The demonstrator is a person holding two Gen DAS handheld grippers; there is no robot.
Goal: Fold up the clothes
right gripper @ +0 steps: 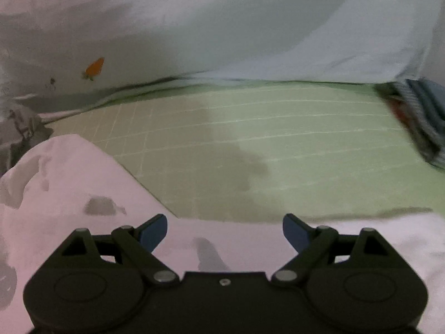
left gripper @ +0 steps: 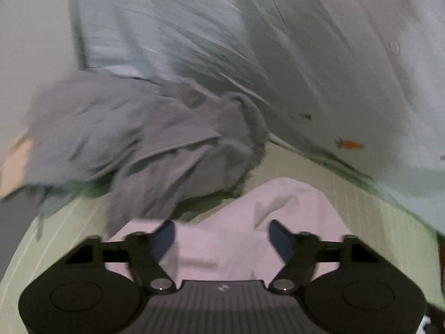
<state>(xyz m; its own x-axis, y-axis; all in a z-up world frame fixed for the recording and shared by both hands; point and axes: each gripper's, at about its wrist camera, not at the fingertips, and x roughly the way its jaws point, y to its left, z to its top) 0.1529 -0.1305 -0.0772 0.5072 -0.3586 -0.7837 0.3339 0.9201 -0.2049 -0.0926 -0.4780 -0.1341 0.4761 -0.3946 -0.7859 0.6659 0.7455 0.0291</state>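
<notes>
Both tools spread wide, gripping nothing — left tool (left gripper: 222, 233) and right tool (right gripper: 224, 229) over white garment (right gripper: 69, 194) on green grid mat (right gripper: 278, 144); grey garment (left gripper: 144, 139) beyond, blurry, probably crumpled.

Home bedroom, carrot-print bedsheet (right gripper: 194, 36), green grid mat (right gripper: 278, 139), loose clothes (left gripper: 144, 133) heaped nearby
</notes>
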